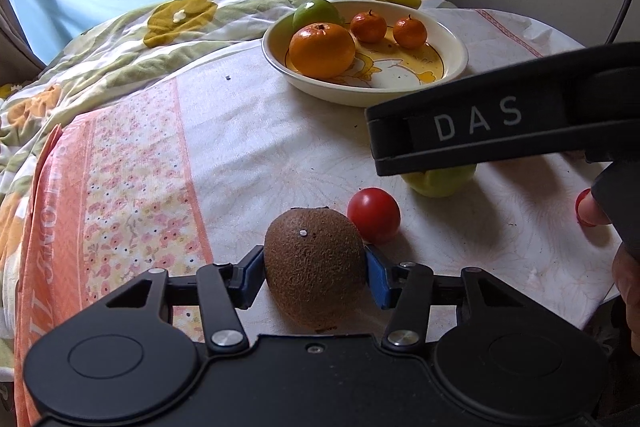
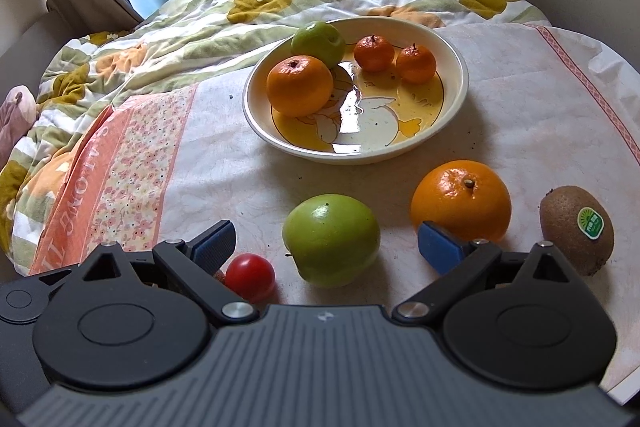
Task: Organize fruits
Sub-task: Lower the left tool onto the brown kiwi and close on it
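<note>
The left tongs [image 1: 315, 273] pinch a kiwi [image 1: 316, 267] by its sides, so it can go to the bowl [image 1: 448, 75] ahead. The right tongs [image 2: 326, 241] gape empty around a green apple [image 2: 331, 239], likely next; a tomato [image 2: 250, 277] sits beside their left finger.

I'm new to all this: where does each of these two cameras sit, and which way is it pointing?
Left wrist view: sits on the left gripper, looking forward over the cloth-covered table; its blue-padded fingers clamp a brown fuzzy kiwi. The right gripper's black body and the person's hand show at right.
Right wrist view: sits on the open right gripper, facing a green apple lying between its fingers.
Shared: the cream cartoon-print bowl of fruit, the small red tomato and that apple.
</note>
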### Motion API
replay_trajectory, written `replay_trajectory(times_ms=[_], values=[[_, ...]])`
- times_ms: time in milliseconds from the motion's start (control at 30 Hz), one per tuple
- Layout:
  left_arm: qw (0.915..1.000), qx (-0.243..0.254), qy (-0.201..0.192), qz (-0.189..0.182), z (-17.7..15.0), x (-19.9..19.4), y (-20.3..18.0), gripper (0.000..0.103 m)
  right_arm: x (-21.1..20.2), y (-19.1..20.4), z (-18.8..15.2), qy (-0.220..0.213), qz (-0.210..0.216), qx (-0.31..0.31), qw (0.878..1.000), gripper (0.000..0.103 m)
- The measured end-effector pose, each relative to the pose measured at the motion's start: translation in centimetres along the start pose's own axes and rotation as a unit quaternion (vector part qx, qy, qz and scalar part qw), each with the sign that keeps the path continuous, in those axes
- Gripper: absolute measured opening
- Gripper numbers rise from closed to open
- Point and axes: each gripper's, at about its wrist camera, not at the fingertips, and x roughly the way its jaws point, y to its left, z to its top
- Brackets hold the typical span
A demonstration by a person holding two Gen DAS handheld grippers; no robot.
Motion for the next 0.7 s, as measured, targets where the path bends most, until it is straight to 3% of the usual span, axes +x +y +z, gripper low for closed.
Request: replay_trajectory(times_ms=[533, 700], values=[[0.9997, -0.023, 0.003, 0.006, -0.8, -0.9, 1.2, 0.056, 1.5, -0.7, 0.0, 0.018, -0.007, 0.038, 0.999, 0.091], [0.9996, -0.029, 0.000, 0.007, -0.9, -1.1, 1.4, 0.056, 2.0, -0.8, -0.2, 0.024, -0.001, 0.043, 0.999, 0.082]])
